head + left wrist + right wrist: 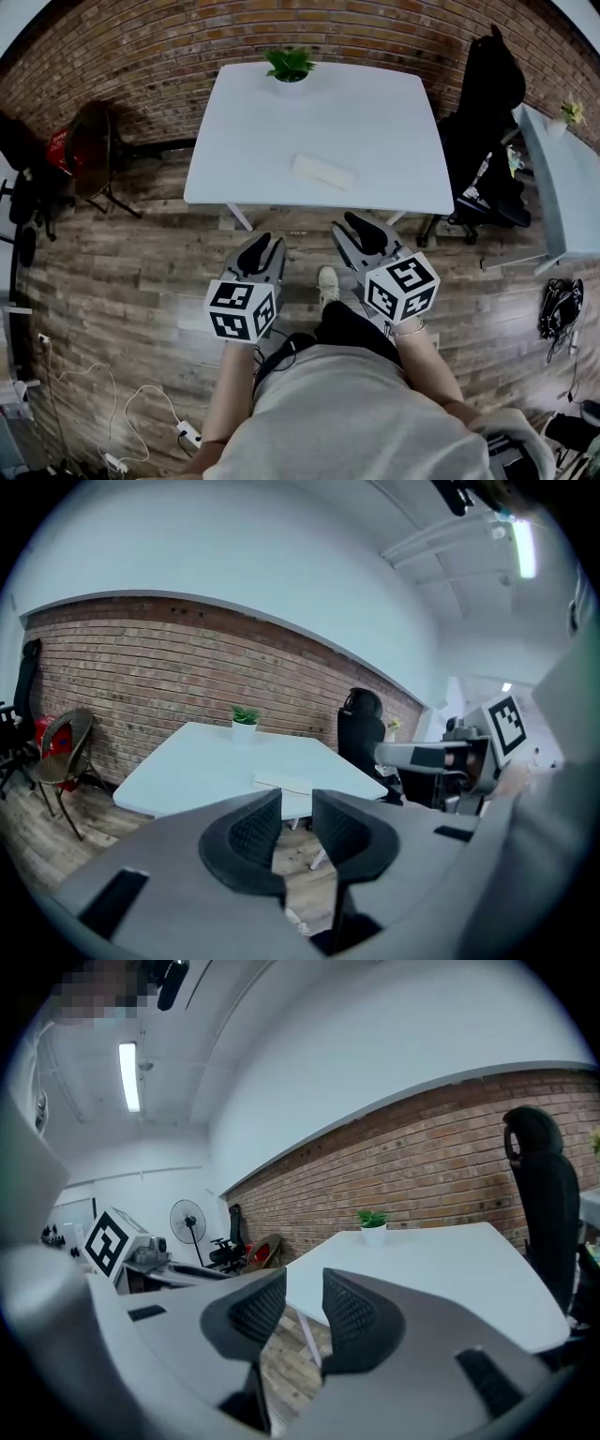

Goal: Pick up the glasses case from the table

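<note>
glasses case: flat by counter front edge, reachable | left claw, right claw: slightly spread, empty, short of counter

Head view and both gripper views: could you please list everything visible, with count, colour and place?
table: 1, white, centre of room
glasses case: 1, off-white, on table near its front edge
potted plant: 1, green, white pot, table's far edge
office chair: 1, black, right of table
side chair: 1, dark brown, left of table
second table: 1, pale, far right
fan: 1, black, far left
left gripper: 1, grey, jaws apart, empty
right gripper: 1, grey, jaws apart, empty
</note>
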`<move>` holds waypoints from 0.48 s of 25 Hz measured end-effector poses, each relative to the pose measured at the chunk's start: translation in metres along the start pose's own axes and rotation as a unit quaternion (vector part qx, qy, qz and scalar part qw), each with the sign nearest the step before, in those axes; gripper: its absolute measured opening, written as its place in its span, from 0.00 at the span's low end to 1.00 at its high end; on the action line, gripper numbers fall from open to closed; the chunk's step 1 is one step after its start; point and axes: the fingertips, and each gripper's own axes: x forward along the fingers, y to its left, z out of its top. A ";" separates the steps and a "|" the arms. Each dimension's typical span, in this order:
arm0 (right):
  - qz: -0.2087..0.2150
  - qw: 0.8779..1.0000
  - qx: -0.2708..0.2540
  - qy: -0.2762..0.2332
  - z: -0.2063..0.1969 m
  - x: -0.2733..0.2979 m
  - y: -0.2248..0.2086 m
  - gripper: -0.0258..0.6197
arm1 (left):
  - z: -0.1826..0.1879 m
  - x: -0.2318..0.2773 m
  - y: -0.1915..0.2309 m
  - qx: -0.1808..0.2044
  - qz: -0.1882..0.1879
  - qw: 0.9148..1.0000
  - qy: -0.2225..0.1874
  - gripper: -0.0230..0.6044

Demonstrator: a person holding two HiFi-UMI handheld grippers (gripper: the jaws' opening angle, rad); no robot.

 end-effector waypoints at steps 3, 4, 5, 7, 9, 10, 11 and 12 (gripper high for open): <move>0.013 1.000 -0.002 0.009 0.011 0.025 -0.028 0.20 | 0.021 0.035 0.008 0.004 0.001 1.000 0.002 0.16; 0.017 1.000 -0.005 0.011 0.015 0.033 -0.036 0.20 | 0.028 0.046 0.010 0.004 0.002 1.000 0.002 0.16; 0.021 1.000 -0.008 0.012 0.021 0.041 -0.045 0.20 | 0.035 0.058 0.012 0.003 0.003 1.000 0.001 0.16; 0.029 0.999 -0.014 0.012 0.030 0.055 -0.063 0.20 | 0.047 0.079 0.016 0.001 0.006 1.000 0.001 0.16; 0.035 0.999 -0.017 0.013 0.038 0.067 -0.081 0.20 | 0.056 0.101 0.019 -0.001 0.009 1.000 0.003 0.16; 0.038 0.999 -0.017 0.015 0.042 0.072 -0.091 0.20 | 0.061 0.112 0.020 -0.002 0.010 1.000 0.004 0.16; 0.040 0.999 -0.018 0.016 0.045 0.077 -0.101 0.20 | 0.065 0.122 0.021 -0.004 0.012 1.000 0.005 0.16; 0.043 0.999 -0.019 0.017 0.048 0.082 -0.111 0.20 | 0.069 0.131 0.022 -0.007 0.014 1.000 0.006 0.16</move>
